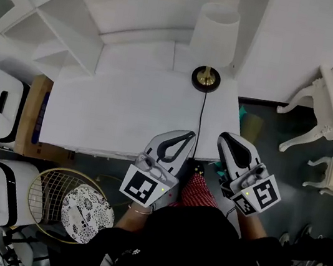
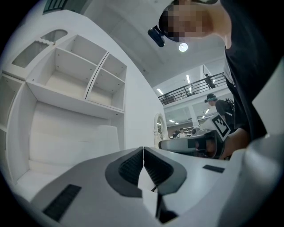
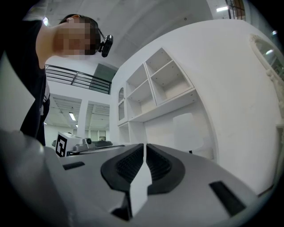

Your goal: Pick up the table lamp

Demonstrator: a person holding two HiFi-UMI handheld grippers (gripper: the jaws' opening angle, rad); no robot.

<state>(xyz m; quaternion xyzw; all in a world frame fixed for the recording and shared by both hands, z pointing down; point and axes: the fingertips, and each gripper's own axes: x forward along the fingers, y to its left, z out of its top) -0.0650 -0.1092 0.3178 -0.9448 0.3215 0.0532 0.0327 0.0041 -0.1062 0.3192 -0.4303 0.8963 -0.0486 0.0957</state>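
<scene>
Stands upright at the far edge of the bench (image 1: pixel 126 110), table lamp (image 1: pixel 211 51), well ahead of left gripper (image 1: pixel 189 135) and right gripper (image 1: pixel 223 139), both closed and empty; likely top-heavy with a flimsy shade (cord (image 1: pixel 201 119) trailing); best gripped at the brass stem.

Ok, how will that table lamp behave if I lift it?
The table lamp probably rides top-heavy: a broad white shade above a small round black base, so it may tip. Its shade likely dents if squeezed. The cord trailing across the desk to the front edge may drag or snag.
</scene>
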